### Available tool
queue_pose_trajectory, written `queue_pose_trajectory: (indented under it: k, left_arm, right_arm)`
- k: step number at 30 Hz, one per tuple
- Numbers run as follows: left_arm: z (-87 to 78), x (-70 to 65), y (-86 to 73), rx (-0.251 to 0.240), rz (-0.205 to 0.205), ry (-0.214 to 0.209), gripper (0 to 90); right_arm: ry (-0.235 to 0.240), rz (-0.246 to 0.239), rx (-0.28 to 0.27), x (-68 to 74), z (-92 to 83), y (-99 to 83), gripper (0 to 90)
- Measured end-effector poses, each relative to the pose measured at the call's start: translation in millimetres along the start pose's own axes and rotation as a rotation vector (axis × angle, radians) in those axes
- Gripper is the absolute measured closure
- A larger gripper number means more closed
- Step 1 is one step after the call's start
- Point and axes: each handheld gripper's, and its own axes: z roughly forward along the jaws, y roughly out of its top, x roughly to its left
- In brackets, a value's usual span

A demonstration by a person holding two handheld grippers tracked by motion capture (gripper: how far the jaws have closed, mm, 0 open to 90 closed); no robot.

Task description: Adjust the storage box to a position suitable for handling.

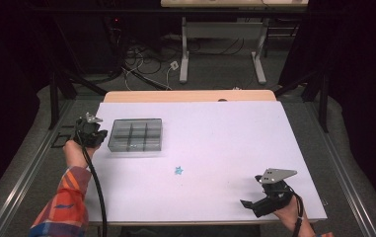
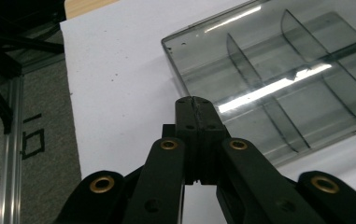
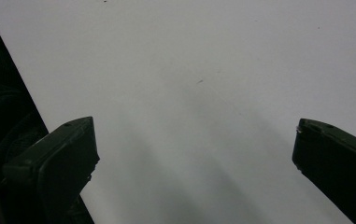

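On the white table top [image 1: 215, 133] a shallow, smoke-grey transparent plastic organiser box [image 1: 135, 134] with a grid of small compartments lies near the left edge, and a tiny turquoise star-shaped piece [image 1: 178, 170] lies alone out on the open surface, well apart from the box and nearer the person's side. The left gripper [image 1: 96, 136] hovers just beside the box's left wall; in the left gripper view its black jaws are pressed flat against each other with nothing between them, and the box's near corner [image 2: 175, 46] sits just beyond the tips, its curved dividers showing no contents that can be made out. The right gripper [image 1: 254, 202] rests near the front right corner of the table, well away from the star; in the right gripper view its jaws stand wide apart over bare white surface, holding nothing. Judging by this layout, the work in hand looks like sorting the star into a compartment of the box, and it seems to be at an early or between-pieces step: the star is untouched, neither tool is on it. The next move probably calls for one gripper to travel to the star with jaws parted, settle low around so small and flat a piece, and pinch it cleanly, while the closed left tool could steady the light box against sliding.
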Motion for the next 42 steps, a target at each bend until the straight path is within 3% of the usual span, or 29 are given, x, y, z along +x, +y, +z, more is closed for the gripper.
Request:
queue_pose_trajectory:
  k: [9, 20, 23, 29, 33, 35, 42]
  left_arm:
    - [19.2, 8.3, 1.9, 0.038, -0.025, 0.013, 90.0]
    - [46.0, 6.1, 2.9, 0.107, -0.005, 0.0, 89.9]
    - [49.4, 4.3, 4.1, 0.116, 0.016, 0.016, 89.9]
    - [55.5, 5.0, 3.1, 0.123, 0.015, 0.01, 89.9]
    - [59.2, 6.5, 4.1, 0.136, 0.036, 0.004, 89.9]
    - [60.6, 9.4, 4.7, 0.132, -0.004, -0.023, 89.9]
    - [62.1, 10.8, 5.4, 0.135, -0.002, -0.029, 90.0]
  right_arm:
    - [0.0, -0.002, 0.002, -0.1, 0.3, 0.0, 0.0]
    - [0.006, -0.008, 0.008, -0.3, 0.1, 0.4, 0.0]
    - [0.002, -0.003, 0.004, -0.2, 0.1, 0.0, 0.0]
    - [0.001, 0.001, 0.006, 0.6, 0.6, 0.3, 0.0]
    - [0.005, -0.002, 0.007, 0.0, 1.1, 0.3, 0.0]
    - [0.005, 0.002, 0.009, 0.0, 1.5, 0.3, 0.0]
    - [0.005, -0.005, 0.01, -0.6, 2.0, 0.6, 0.0]
